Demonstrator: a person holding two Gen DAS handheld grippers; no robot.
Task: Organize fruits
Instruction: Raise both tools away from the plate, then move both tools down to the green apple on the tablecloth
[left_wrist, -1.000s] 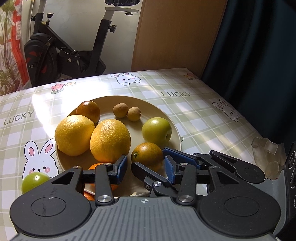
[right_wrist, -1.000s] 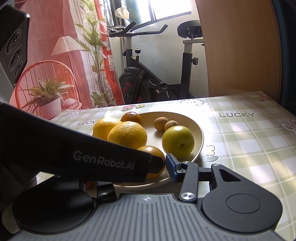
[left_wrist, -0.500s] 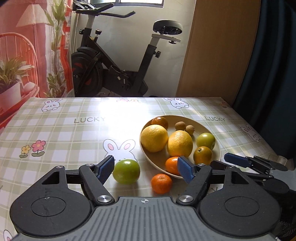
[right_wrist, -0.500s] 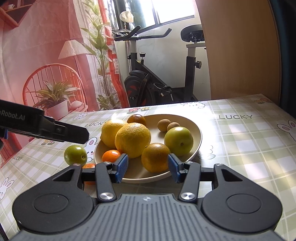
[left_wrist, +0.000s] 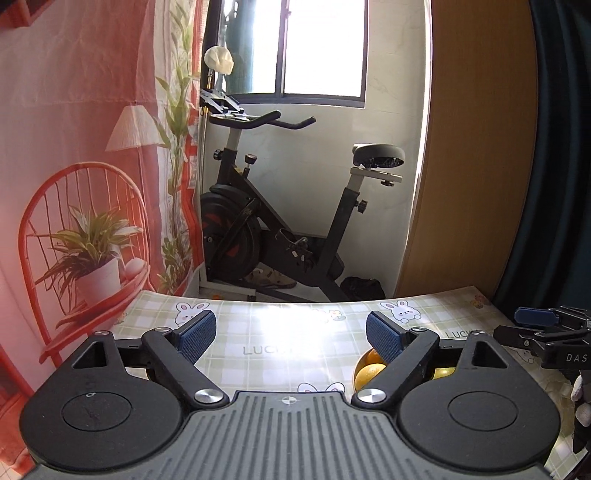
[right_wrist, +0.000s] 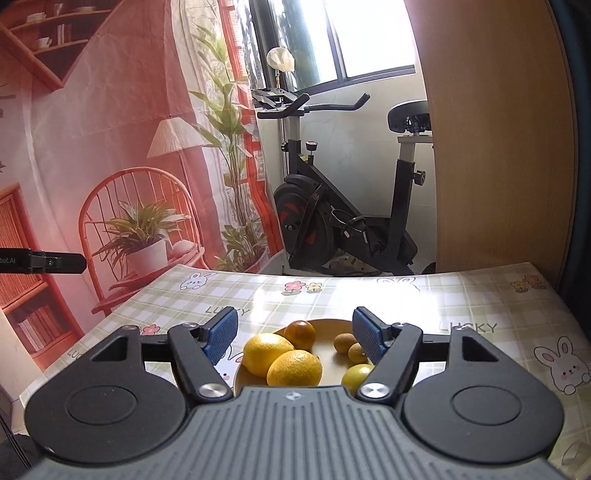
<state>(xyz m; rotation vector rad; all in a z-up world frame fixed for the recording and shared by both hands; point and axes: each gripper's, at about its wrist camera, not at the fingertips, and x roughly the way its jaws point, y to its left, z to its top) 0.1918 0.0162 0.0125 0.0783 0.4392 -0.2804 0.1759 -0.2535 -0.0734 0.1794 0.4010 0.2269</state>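
Glossy round oranges, smooth plate.

Both wrist views look low across the table — sharing the exercise bike.

Glossy plastic-looking tablecloth, smooth matt plate, dimpled orange, wood-grain panel.
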